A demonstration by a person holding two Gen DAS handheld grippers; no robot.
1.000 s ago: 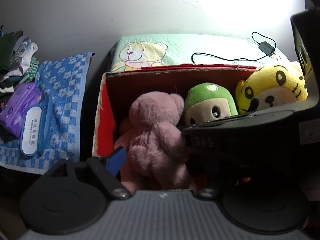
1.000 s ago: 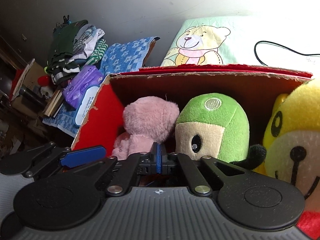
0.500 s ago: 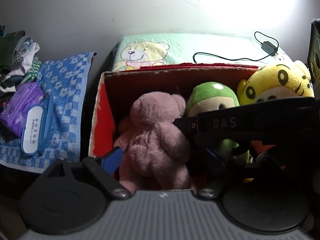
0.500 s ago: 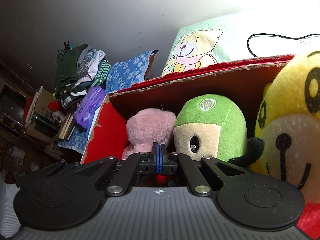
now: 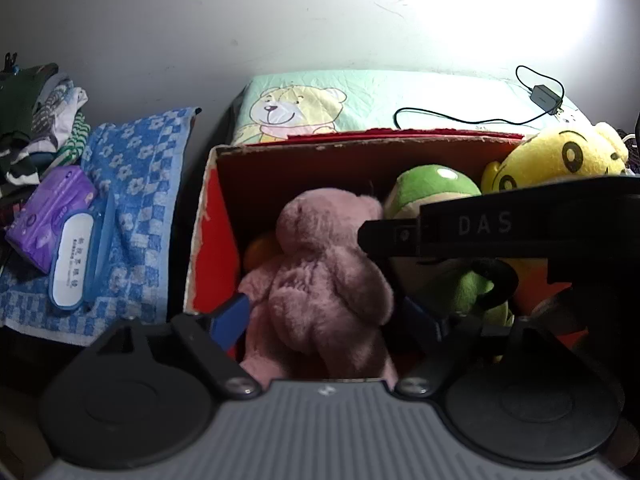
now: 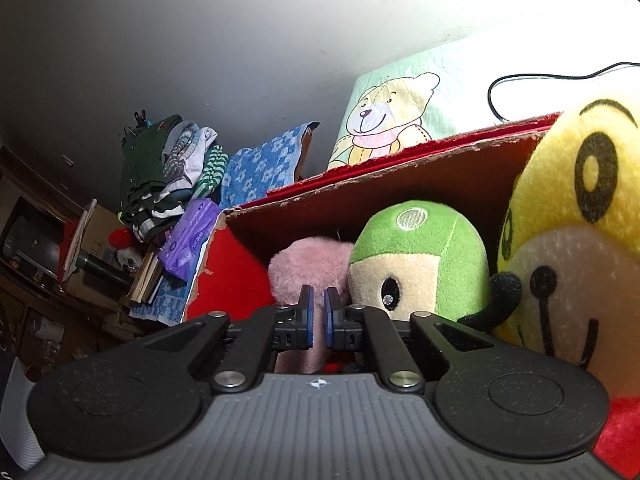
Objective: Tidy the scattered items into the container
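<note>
An open red cardboard box point(image 5: 212, 248) holds a pink teddy bear point(image 5: 328, 280), a green plush point(image 5: 436, 188) and a yellow plush point(image 5: 560, 160). My left gripper point(image 5: 326, 318) is open, its blue pads wide apart on either side of the bear's lower body. The right gripper's black body point(image 5: 480, 232) crosses in front of the green and yellow plush. In the right wrist view my right gripper point(image 6: 318, 312) is nearly shut, with a narrow gap and nothing held, just before the bear point(image 6: 308, 264) and the green plush point(image 6: 416, 256). The yellow plush point(image 6: 580, 220) fills the right side.
Left of the box lies a blue checked towel point(image 5: 136, 184) with a purple pack point(image 5: 48, 216) and a white wipes case point(image 5: 72, 256). Folded clothes point(image 5: 36, 120) are piled farther left. Behind the box lie a bear-print quilt point(image 5: 360, 100) and a black charger cable point(image 5: 544, 98).
The right gripper has tilted and shifted right across the box, and its pads, pressed together before, now show a slight gap. The left gripper and the bear have hardly moved.
</note>
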